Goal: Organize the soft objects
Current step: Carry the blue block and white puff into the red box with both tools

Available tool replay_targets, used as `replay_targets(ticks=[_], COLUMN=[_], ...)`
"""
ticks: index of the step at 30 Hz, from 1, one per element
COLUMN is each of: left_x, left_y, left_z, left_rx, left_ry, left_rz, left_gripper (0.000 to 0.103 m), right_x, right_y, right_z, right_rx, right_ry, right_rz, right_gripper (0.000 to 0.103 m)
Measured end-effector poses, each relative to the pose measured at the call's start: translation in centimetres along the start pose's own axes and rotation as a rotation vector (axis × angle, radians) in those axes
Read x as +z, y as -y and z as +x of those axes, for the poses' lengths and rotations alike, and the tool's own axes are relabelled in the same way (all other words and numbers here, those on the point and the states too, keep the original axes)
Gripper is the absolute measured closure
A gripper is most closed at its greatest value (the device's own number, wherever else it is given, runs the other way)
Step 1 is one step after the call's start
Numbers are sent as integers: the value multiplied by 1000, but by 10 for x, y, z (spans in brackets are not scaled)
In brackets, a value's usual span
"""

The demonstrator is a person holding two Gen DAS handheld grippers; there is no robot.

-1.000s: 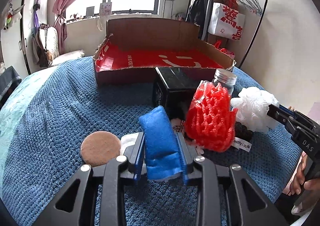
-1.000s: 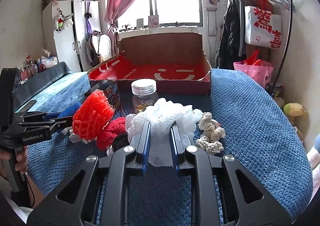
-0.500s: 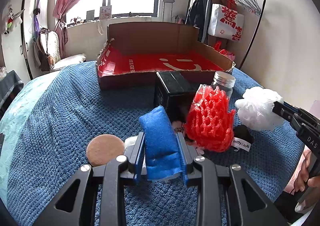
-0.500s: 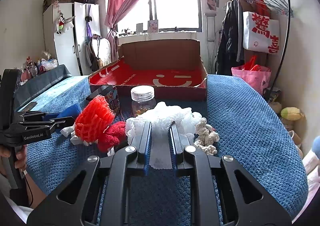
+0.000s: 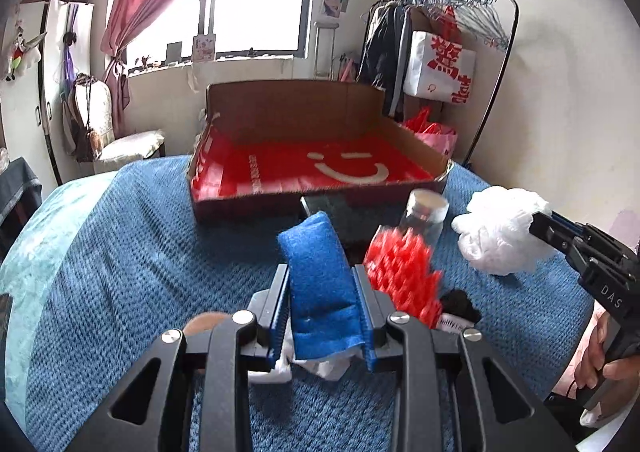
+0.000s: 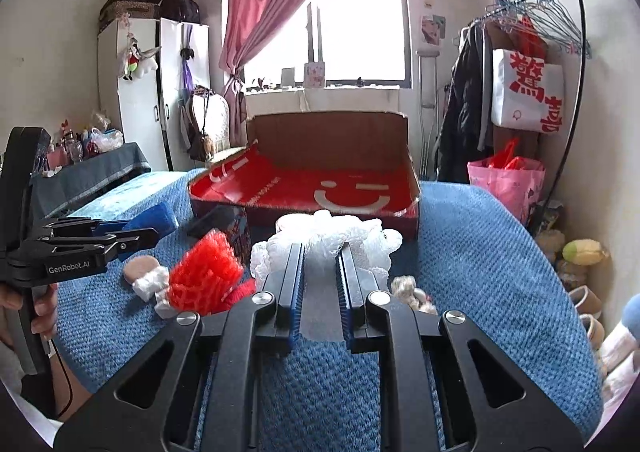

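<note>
Sponge, blue and upright, sits clamped between the pads of the left tool, its top poking above them at twelve o'clock. White mesh puff is pinched in the right tool, whose jaws are nearly together, squashing the soft netting to a thin waist; in the left view it hangs clear of the bed at about three o'clock. Both pieces look lifted off the bed, probably so they can be carried together to the open cardboard box at twelve o'clock, its red floor bare and apparently the sorting spot. Left behind at two o'clock of the sponge: a red net puff and a jar behind it, a tan disc at the near left. Gripping low on each piece keeps it from flopping over.
</note>
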State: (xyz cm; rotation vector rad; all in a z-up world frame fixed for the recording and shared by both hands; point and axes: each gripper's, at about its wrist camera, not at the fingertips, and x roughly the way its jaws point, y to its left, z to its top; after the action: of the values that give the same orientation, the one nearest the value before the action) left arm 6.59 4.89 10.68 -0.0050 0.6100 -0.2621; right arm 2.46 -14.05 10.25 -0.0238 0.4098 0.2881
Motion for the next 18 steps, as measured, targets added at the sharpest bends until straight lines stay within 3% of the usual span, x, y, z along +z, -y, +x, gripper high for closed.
replay_targets(ticks=[13,18], left_x=[47,65], left_y=[6,1], left_z=[13,30], left_rx=[-49,-73], left_ry=[57,41], left_rz=[27,36], left_gripper=[71,71], right_x=[53,71], right_y=[-7,-2], right_z=[21,44], right_rx=[44,65], right_ry=[82,80], right_rz=[-57,-72], right_gripper=[88,88])
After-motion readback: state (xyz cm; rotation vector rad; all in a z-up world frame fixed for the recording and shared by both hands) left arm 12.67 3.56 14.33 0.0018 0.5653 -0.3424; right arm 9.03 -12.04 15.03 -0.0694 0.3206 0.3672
